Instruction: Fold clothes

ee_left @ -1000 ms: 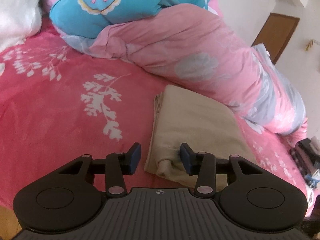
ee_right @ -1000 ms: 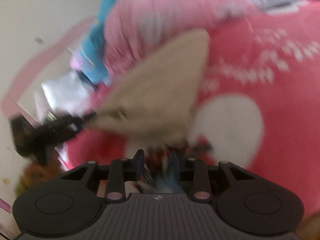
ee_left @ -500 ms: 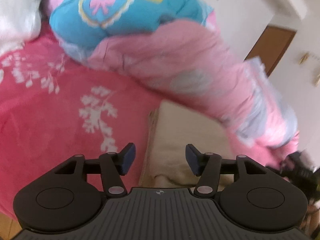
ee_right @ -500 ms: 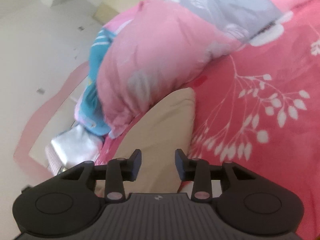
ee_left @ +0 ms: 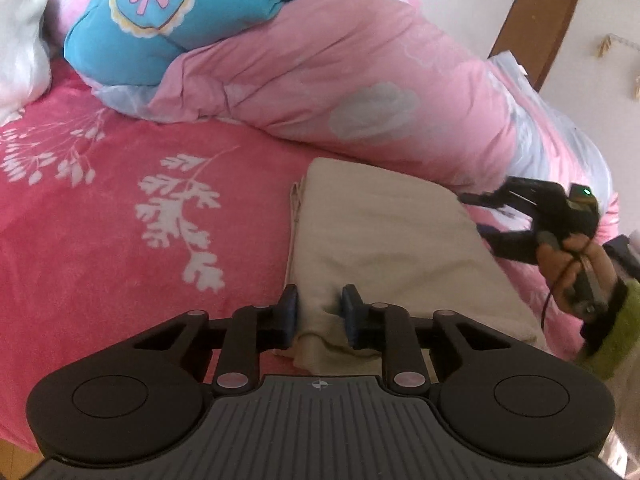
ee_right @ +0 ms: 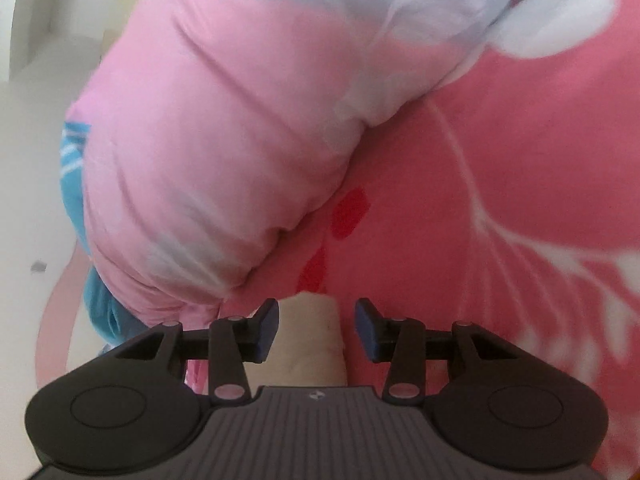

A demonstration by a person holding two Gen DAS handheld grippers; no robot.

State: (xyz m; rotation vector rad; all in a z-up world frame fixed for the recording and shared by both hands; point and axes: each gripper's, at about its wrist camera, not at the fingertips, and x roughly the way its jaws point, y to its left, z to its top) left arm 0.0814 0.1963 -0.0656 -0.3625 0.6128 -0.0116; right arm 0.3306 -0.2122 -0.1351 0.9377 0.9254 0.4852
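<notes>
The left hand-held gripper is closing on the beige cloth; the right hand-held gripper, closing, straddles its corner without pressing

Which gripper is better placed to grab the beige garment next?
Left. The left gripper is closing with the garment's near corner bunched between its pads; the right gripper is also closing, straddling an edge loosely.

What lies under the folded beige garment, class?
The beige garment rests on the pink floral bedspread, which shows all around it. Whatever is directly beneath is covered. The pink duvet lies behind it.
</notes>
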